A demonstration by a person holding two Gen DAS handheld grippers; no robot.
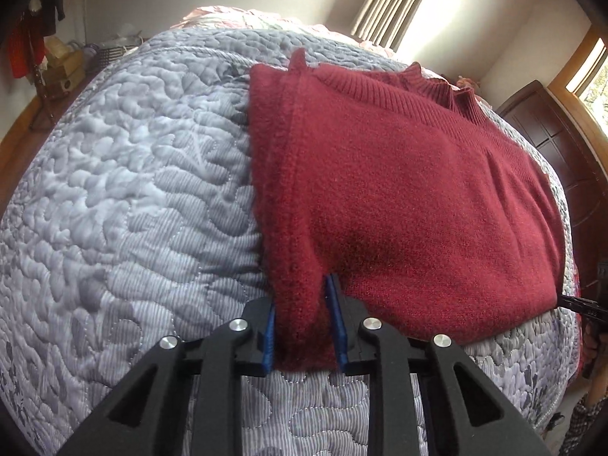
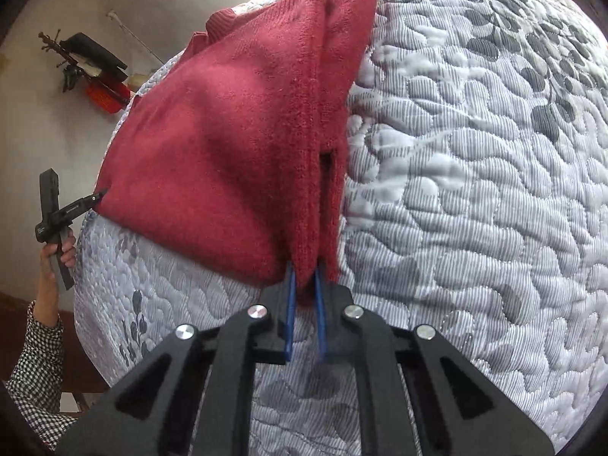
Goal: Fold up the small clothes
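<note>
Because the red sweater [image 1: 399, 190] is thick, soft and floppy, I judge it will sag between grips, so its 2 near hem corners are the places to hold. My left gripper [image 1: 304, 326] pinches one corner; my right gripper [image 2: 304, 311] is clamped on the other. It lies on the grey quilted bed [image 1: 133, 190], near its front edge, fuzzy-faced, ribbed collar farthest from me.

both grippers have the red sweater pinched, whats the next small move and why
Probably lift both bottom corners together and carry the hem up toward the collar. The left gripper and right gripper are each shut on a bottom corner of the sweater, its sides look already folded in, and it lies flat on the quilt, so a bottom-to-top fold seems next.
</note>
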